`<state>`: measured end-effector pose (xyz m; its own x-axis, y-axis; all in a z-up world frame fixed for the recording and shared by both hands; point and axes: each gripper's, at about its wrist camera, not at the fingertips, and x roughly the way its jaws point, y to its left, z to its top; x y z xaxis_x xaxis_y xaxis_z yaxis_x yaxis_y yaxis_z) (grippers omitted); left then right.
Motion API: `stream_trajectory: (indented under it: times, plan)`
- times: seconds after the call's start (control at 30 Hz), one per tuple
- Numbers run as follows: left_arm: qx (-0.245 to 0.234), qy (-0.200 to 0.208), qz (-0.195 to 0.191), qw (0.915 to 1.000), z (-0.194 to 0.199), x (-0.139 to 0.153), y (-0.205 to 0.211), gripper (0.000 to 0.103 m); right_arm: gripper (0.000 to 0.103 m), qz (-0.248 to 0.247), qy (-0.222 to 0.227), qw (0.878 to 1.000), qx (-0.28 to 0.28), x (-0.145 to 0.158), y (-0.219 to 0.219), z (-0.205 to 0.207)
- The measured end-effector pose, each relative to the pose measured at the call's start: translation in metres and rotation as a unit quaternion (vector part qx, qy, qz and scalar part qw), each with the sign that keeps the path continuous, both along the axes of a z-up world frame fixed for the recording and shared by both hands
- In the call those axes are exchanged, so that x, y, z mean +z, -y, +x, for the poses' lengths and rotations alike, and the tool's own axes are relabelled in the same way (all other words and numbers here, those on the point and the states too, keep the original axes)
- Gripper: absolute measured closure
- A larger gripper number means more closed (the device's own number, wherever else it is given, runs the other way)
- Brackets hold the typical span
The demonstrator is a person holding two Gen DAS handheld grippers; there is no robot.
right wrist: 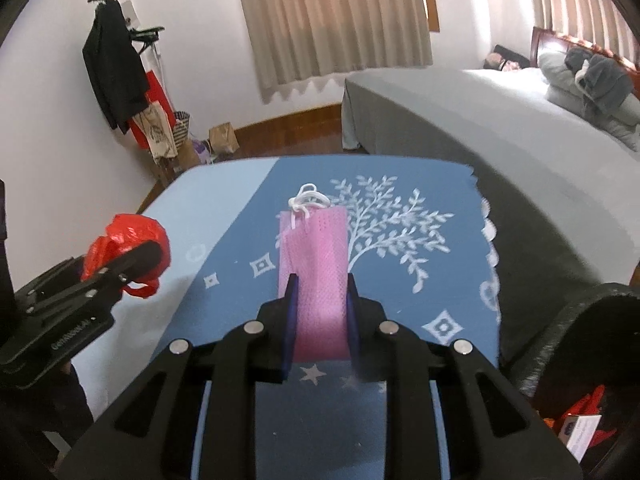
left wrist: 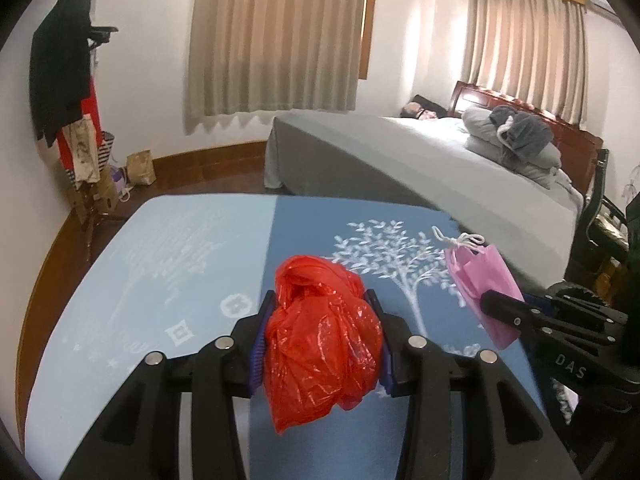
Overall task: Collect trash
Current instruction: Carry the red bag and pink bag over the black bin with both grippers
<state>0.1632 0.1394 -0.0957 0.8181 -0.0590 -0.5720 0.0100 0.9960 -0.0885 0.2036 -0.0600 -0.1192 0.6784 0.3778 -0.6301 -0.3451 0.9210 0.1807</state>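
Your left tongs (left wrist: 320, 308) are clamped on a crumpled red plastic bag (left wrist: 322, 336), which fills the centre of the left wrist view and bulges out above and below the blue pads. In the right wrist view that same bag (right wrist: 128, 246) shows at the middle left edge, pinched in the left tongs (right wrist: 132, 260) and held off the side of the desk (right wrist: 432, 280), over its pale blue strip.

Your right tongs (right wrist: 319, 284) are closed on a pink face mask (right wrist: 316, 264), gripping its near end between the two blue pads. The mask stretches away from you toward the centre of the frame, with its white ear loops (right wrist: 307, 200) bunched at the far end. From the left wrist view the mask (left wrist: 480, 280) hangs at the right of the frame, one end caught in the right tongs (left wrist: 500, 308), loops (left wrist: 460, 240) uppermost.

Below both pairs lies the desk (left wrist: 180, 280), covered in a blue cloth with a white tree pattern (left wrist: 400, 264) and small diamond and star motifs. Beyond its far edge, in the upper right of both views, stands a bed (left wrist: 400, 156) with a grey cover and pillows (left wrist: 516, 140) at the headboard. A coat rack (left wrist: 68, 80) with dark clothing stands at the upper left, against the white wall, and beige curtains (left wrist: 276, 36) hang across the top.
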Motion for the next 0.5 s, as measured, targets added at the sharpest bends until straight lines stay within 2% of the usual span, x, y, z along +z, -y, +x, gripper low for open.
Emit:
stream_trajectory:
  times: [0.5]
  plan:
    - [-0.055,0.036,-0.005,0.9978,-0.016,0.037,0.056,0.060,0.082,0.013,0.047,0.998,-0.033,0.044,0.053,-0.037]
